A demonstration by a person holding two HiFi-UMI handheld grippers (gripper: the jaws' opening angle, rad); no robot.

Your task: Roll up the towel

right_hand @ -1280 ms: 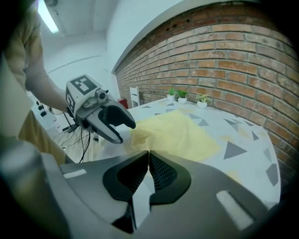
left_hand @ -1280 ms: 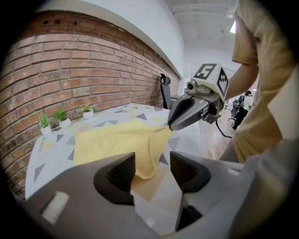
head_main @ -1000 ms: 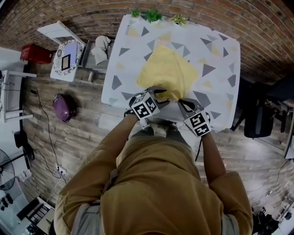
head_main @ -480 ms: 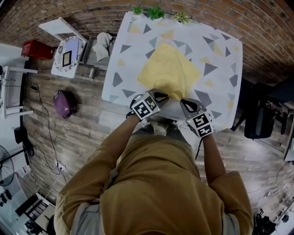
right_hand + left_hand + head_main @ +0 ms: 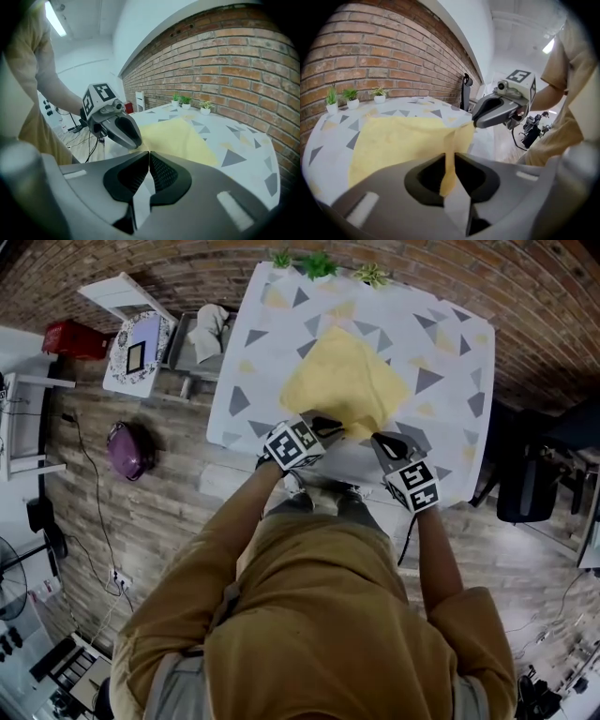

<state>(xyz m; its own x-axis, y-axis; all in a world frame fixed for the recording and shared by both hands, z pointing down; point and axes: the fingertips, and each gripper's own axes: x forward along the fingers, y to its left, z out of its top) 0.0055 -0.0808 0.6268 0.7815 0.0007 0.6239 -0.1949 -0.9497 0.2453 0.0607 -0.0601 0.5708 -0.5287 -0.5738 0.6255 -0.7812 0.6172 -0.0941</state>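
My left tool (image 5: 449,159) has just been closing and now pinches a raised fold of the yellow towel (image 5: 345,381) at its near edge. Only that tool's own view shows the cloth standing between the jaws. The rest of the towel lies spread on the patterned surface (image 5: 450,371). At the towel's near right corner, my right tool (image 5: 149,154) is clamped tight; the left tool's view shows its tip biting the corner.

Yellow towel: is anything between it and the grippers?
No, nothing visible. The jaws of the left gripper have just closed on the near edge of the yellow towel; the right gripper pinches that edge too.
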